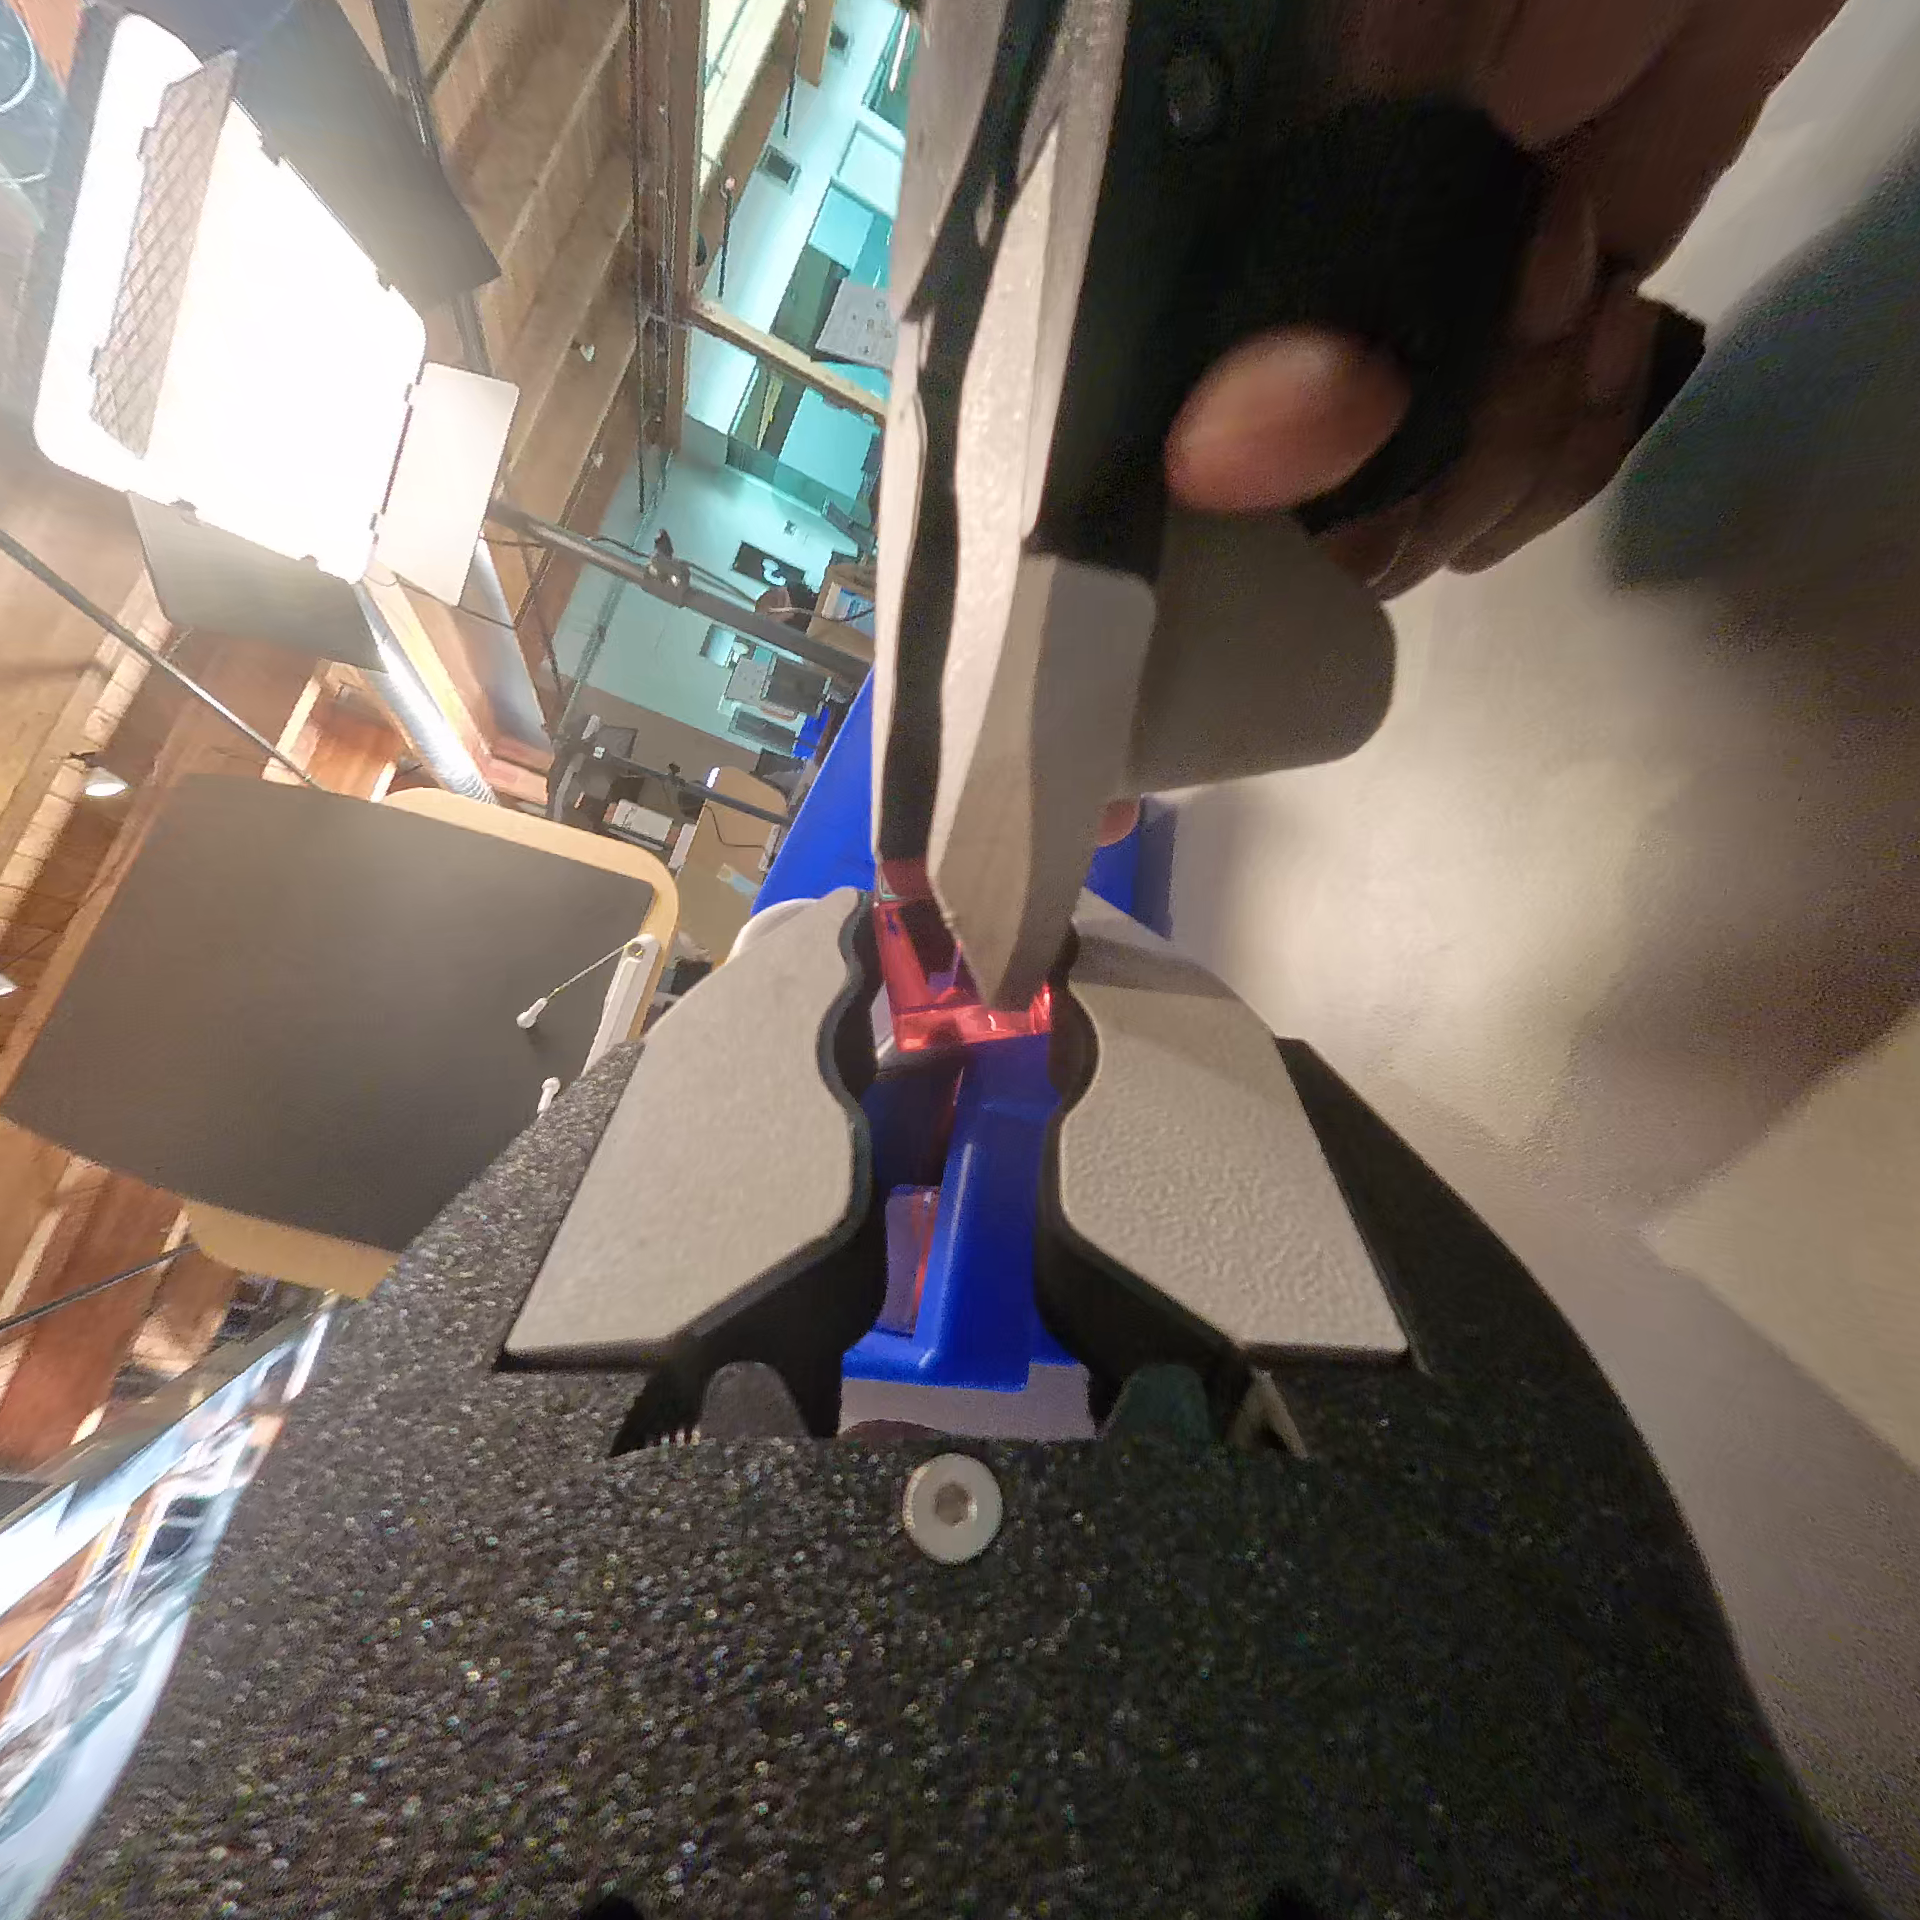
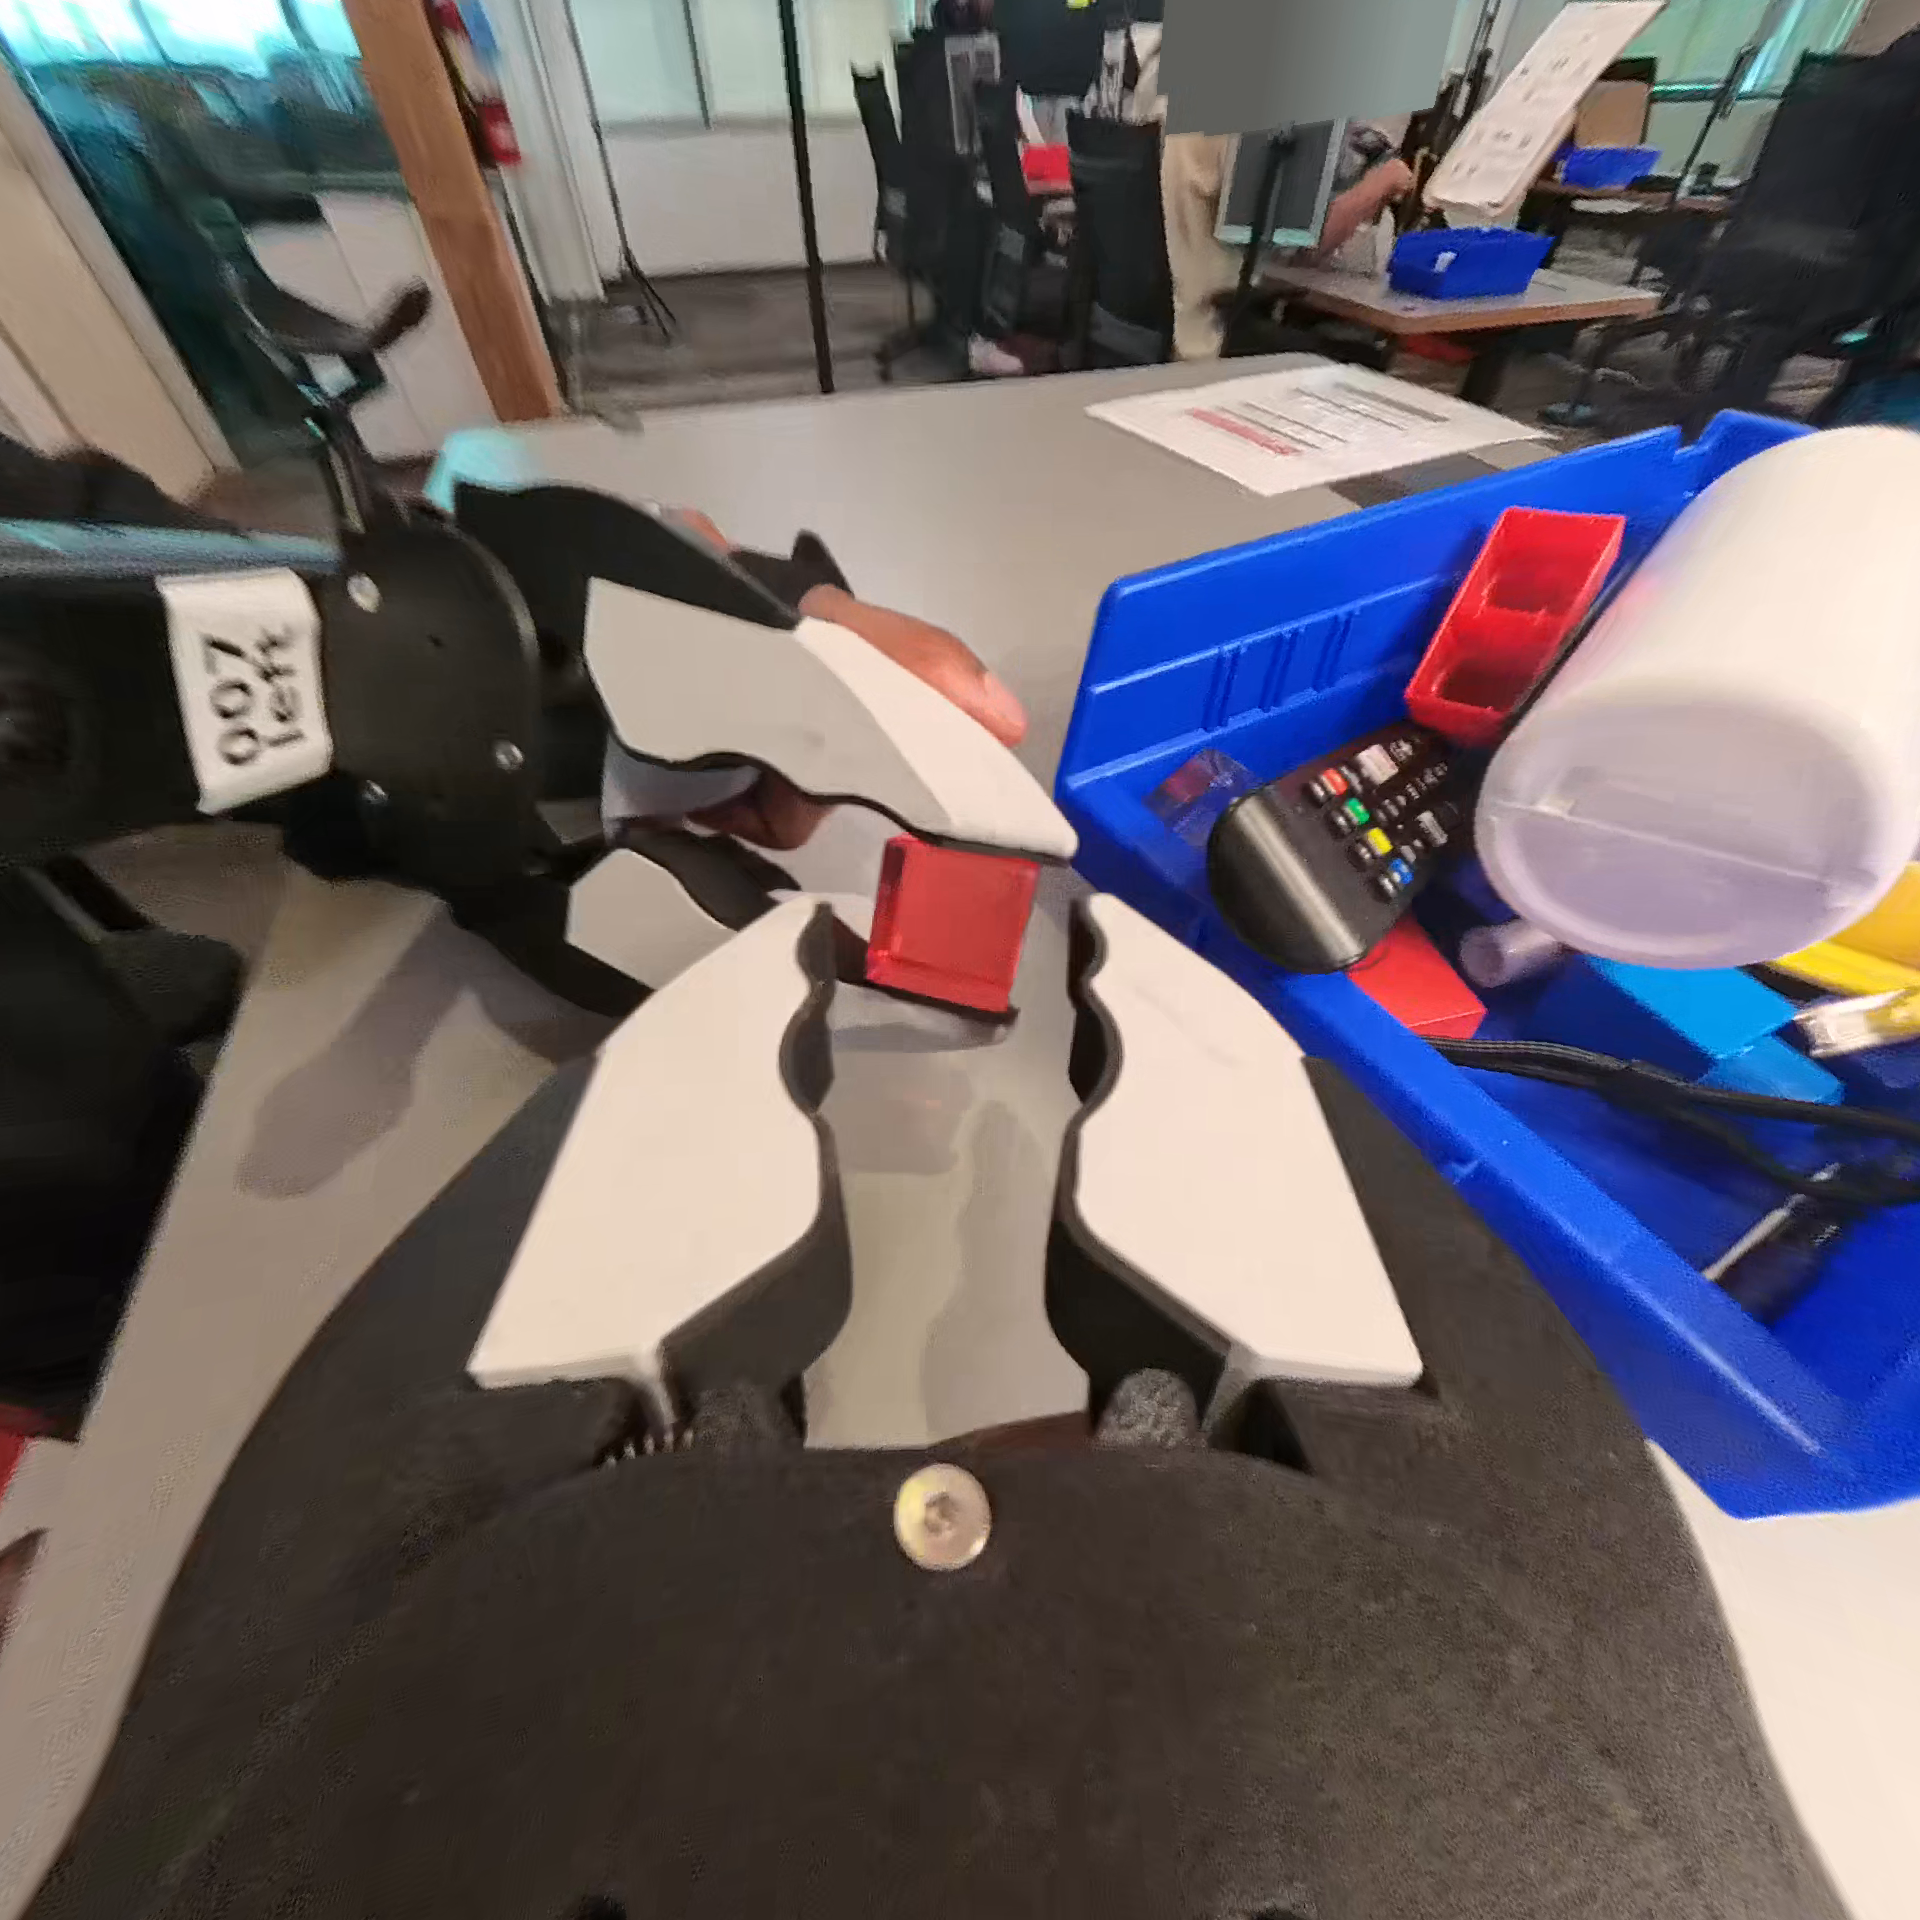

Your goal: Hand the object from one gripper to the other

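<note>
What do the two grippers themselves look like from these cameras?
Both are alike: the left gripper and right gripper have flat light-grey fingers with wavy black inner edges, set on a rough black body with a silver screw. The left one carries a white label and is held in a black sleeve.

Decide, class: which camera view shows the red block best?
The right wrist view: the red block shows a full face, unblurred, pinched by the left gripper, between the right gripper's open fingers. The left wrist view shows only a glowing sliver, largely hidden behind the right gripper's finger.
</note>
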